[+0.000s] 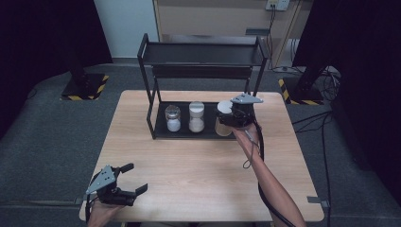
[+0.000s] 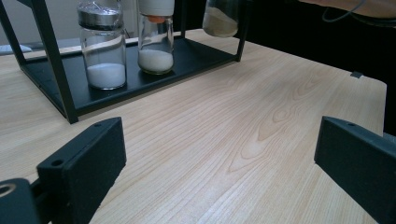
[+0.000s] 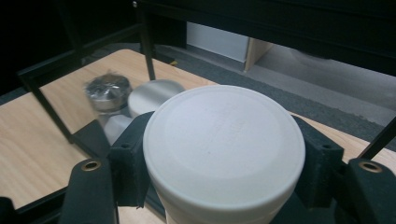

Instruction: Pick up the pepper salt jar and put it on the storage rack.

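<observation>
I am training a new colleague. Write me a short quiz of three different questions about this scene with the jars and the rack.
1. True or false: the left gripper holds a jar.
2. How many jars stand free on the rack's bottom shelf?
3. The right gripper grips which jar? A) metal-lidded jar B) white-lidded jar

Key: 1 false, its jaws are open above the table. 2 two. 3 B.

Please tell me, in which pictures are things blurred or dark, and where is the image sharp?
Right gripper view: the metal-lidded jar behind is smeared by blur, the background is very dark, while the white-lidded jar held in the right gripper is fairly sharp. Left gripper view: wood grain of the table is sharp, the near jaws slightly soft. High view: evenly lit table, dark surroundings.
</observation>
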Motion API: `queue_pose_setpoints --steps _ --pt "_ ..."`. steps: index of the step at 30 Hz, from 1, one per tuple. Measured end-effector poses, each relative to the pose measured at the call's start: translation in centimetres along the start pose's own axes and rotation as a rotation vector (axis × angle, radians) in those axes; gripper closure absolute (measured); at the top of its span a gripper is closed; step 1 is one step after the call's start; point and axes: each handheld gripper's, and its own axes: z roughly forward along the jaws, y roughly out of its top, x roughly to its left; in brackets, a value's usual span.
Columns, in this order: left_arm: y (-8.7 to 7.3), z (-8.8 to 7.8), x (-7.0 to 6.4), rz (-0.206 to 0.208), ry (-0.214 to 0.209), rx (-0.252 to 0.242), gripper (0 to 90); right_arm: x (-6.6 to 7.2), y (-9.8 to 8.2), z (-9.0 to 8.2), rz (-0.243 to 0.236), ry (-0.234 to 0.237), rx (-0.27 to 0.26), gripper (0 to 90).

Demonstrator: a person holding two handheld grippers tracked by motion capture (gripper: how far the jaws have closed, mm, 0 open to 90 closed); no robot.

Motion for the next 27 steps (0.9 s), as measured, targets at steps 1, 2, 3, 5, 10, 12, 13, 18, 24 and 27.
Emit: queue_pose_setpoints --steps 1,2,3,5,10,12,13,18,24,27 --pt "0.0 0.0 0.0 0.0 0.0 0.001 1.0 0.0 0.0 0.3 0.003 -0.007 0.0 33.6" --pt "0.0 0.0 0.0 -0.001 0.0 0.0 1.0 0.0 0.0 0.5 0.006 -0.014 0.001 33.6" --pt "0.0 0.0 0.0 -0.001 -0.001 0.0 1.0 0.0 0.0 0.7 0.007 -0.02 0.001 33.6" --pt "0.0 0.0 0.0 -0.002 -0.001 0.0 1.0 0.0 -0.1 1.3 0.01 -0.039 0.003 33.6" --pt "0.0 0.0 0.1 -0.003 -0.001 -0.002 0.9 -0.2 -0.4 2.5 0.029 -0.074 0.0 33.6" --pt "0.0 0.0 0.1 -0.003 -0.001 -0.002 1.0 -0.3 -0.6 3.1 0.029 -0.086 0.003 33.6" --pt "-0.1 0.0 0.1 -0.003 0.0 -0.002 1.0 -0.3 -0.6 3.3 0.029 -0.09 0.004 33.6" --pt "-0.1 0.0 0.1 -0.006 0.001 -0.004 1.0 -0.3 -1.3 4.4 0.029 -0.109 0.004 33.6" --pt "-0.1 0.0 0.1 -0.007 0.001 -0.005 1.0 -0.4 -2.0 5.4 0.048 -0.111 0.01 33.6" --pt "-0.1 0.0 0.1 -0.008 0.002 -0.005 1.0 -0.2 -2.2 5.8 0.041 -0.111 0.015 33.6"
